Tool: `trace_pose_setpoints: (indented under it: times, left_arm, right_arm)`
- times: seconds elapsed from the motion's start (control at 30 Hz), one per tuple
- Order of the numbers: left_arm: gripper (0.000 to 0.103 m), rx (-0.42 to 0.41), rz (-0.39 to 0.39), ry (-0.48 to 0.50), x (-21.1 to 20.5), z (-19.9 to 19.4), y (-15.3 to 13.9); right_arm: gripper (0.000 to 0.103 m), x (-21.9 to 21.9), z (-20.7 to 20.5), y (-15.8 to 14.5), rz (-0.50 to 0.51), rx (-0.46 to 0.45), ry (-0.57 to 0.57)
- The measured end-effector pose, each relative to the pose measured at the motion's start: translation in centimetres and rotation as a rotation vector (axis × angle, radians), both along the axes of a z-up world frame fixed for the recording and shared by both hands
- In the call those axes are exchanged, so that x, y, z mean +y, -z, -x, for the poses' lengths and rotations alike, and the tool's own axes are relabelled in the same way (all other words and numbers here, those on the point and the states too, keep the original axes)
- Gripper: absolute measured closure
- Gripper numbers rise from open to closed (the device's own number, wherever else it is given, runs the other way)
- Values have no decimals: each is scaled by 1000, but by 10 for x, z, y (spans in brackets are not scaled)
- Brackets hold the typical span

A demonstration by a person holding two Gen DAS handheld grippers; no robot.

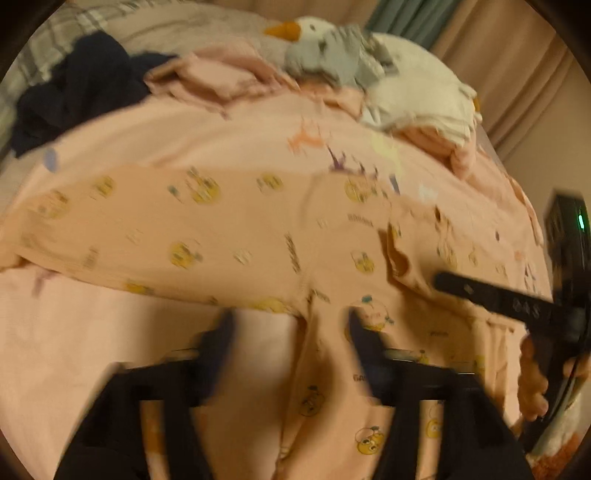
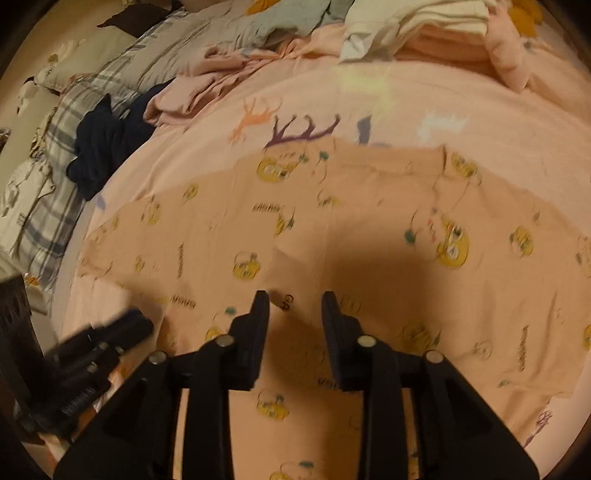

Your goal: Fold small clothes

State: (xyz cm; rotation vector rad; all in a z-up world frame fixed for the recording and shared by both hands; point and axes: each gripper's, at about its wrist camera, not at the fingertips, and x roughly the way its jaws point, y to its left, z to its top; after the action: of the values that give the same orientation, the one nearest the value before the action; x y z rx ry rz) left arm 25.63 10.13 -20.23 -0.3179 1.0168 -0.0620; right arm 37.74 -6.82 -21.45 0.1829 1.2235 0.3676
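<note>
Lying: peach garment [image 2: 332, 236] with yellow cartoon prints, spread flat on the pink bedsheet [image 2: 424, 103], near the bed's front edge.
Left gripper [image 1: 291, 317]: fingers [image 1: 221, 332] parted wide, hovering over the garment's lower edge; no cloth pinched between them.
Right gripper [image 2: 295, 299]: fingers [image 2: 260, 314] apart with a narrow gap, above the garment's middle, nothing between them.
Hand [image 1: 532, 376]: seen at the left view's right edge, holding the right gripper's body.
Behind garment: dark navy clothes [image 2: 107, 147], a crumpled pink pile [image 2: 207, 88], folded cream and pink stack [image 2: 424, 29].
Far side: plush goose toy [image 1: 332, 51] and plaid bedding [image 2: 62, 155].
Sharpness: both views motion-blurred.
</note>
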Motion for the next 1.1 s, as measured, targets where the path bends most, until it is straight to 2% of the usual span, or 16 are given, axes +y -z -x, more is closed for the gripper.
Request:
trace_pose_setpoints:
  times: [0.03, 0.07, 0.1, 0.17, 0.23, 0.33, 0.4, 0.47, 0.53, 0.6, 0.7, 0.77, 0.83, 0.93, 1.03, 1.1]
  left_arm:
    - [33, -21, 12, -10, 1, 1, -6]
    - [33, -47, 57, 2, -1, -1, -13]
    - [33, -57, 105, 21, -3, -3, -16]
    - [33, -41, 206, 55, -15, -13, -16]
    - [33, 0, 228, 110, -39, -27, -8]
    - [33, 101, 256, 193, -76, -51, 17]
    - [33, 200, 299, 238, -102, -65, 40]
    - [33, 234, 334, 237, -121, -76, 55]
    - [33, 219, 310, 202, -129, -82, 59]
    - [37, 192, 264, 162, -135, -88, 55]
    - [69, 160, 152, 114, -141, -97, 52]
    - [86, 129, 93, 102, -143, -99, 52]
    - [93, 107, 63, 90, -136, -102, 51]
    - [95, 72, 112, 53, -116, -100, 49]
    - [96, -12, 27, -38, -96, -98, 34]
    - [96, -25, 31, -50, -83, -99, 28]
  right_arm:
    - [69, -12, 8, -6, -8, -17, 12]
    - [57, -27, 13, -16, -11, -46, 43]
    - [36, -41, 19, -23, -24, -70, 77]
    - [16, -80, 36, -42, -92, -132, 162]
    - [17, -112, 61, -51, -120, -180, 235]
    - [16, -157, 91, -55, -73, -216, 352]
    - [15, -179, 109, -44, -63, -201, 405]
    - [17, -195, 122, -29, -88, -162, 419]
    - [18, -206, 133, -16, -82, -138, 431]
    - [19, -211, 139, -9, 29, -135, 427]
    - [19, -207, 139, 1, 180, -143, 382]
    - [20, -207, 135, 10, 189, -143, 346]
    - [20, -200, 125, 18, 174, -126, 342]
    - [27, -190, 112, 24, 155, -139, 332]
    - [51, -184, 107, 24, 175, -152, 332]
    - [65, -185, 108, 23, 140, -167, 346]
